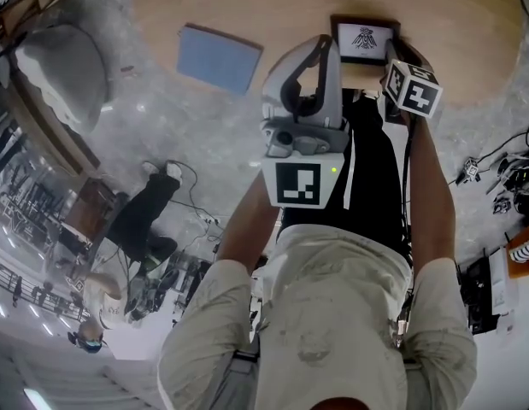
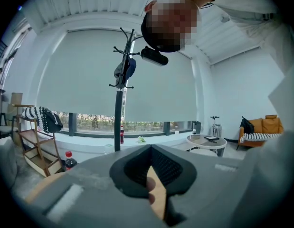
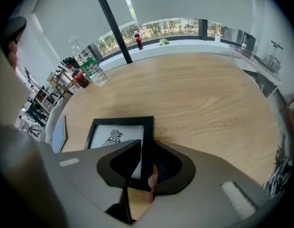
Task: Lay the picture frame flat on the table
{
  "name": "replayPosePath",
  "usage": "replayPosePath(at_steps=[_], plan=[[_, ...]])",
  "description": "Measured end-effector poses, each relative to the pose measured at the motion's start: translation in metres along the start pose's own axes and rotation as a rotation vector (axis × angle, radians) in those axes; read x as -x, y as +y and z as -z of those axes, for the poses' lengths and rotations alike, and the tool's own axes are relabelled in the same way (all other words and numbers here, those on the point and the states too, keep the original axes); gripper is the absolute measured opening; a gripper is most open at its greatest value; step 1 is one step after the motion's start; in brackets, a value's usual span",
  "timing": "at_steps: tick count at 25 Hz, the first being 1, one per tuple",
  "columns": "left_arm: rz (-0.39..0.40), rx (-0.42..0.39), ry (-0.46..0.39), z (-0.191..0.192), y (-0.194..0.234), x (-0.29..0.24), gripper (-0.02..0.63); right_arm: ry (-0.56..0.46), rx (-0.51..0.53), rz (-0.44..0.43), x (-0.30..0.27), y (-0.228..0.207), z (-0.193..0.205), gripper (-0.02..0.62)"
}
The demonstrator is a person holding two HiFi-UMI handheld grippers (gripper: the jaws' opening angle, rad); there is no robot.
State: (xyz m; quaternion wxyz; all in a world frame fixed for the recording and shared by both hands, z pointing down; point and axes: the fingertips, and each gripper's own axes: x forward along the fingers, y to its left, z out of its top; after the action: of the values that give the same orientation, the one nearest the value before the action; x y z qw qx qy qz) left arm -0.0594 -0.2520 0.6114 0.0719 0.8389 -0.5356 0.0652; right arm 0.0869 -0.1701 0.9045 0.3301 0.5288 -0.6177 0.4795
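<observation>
The picture frame [image 1: 365,43] sits at 12 o'clock in the head view, face up on the wooden tabletop [image 1: 273,7], with a blue pad [image 1: 219,58] well apart at its 9 o'clock. The right gripper [image 1: 392,58] meets the frame at its 3 o'clock edge. In the right gripper view the right gripper [image 3: 144,160] has its fingers closed on the black right-hand border of the picture frame [image 3: 119,139], which runs straight in between them. The frame looks low over the tabletop [image 3: 199,94]; whether the held edge already touches the wood I cannot tell.

The left gripper [image 1: 302,67] is raised clear and takes no part. Its own view faces the room, and there the left gripper [image 2: 154,175] shows its fingers drawn together on nothing.

The step in hand appears to be the final set-down. To do it well, lower the held border slowly until the back rests flush, so the glass takes no knock. Then part the fingers only a little and draw them out toward 3 o'clock, level with the tabletop, so they neither drag nor tip the frame. If it slides, the left gripper could steady the 9 o'clock edge.
</observation>
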Motion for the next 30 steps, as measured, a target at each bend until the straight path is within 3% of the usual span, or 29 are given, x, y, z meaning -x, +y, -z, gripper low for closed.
replayPosePath(at_steps=[22, 30], plan=[[-0.019, -0.024, -0.026, -0.028, 0.009, 0.006, 0.005, -0.033, 0.004, 0.021, 0.018, 0.005, -0.014, 0.072], [-0.058, -0.032, -0.053, -0.06, 0.015, 0.019, 0.005, -0.072, 0.022, 0.007, 0.049, 0.019, -0.034, 0.072]])
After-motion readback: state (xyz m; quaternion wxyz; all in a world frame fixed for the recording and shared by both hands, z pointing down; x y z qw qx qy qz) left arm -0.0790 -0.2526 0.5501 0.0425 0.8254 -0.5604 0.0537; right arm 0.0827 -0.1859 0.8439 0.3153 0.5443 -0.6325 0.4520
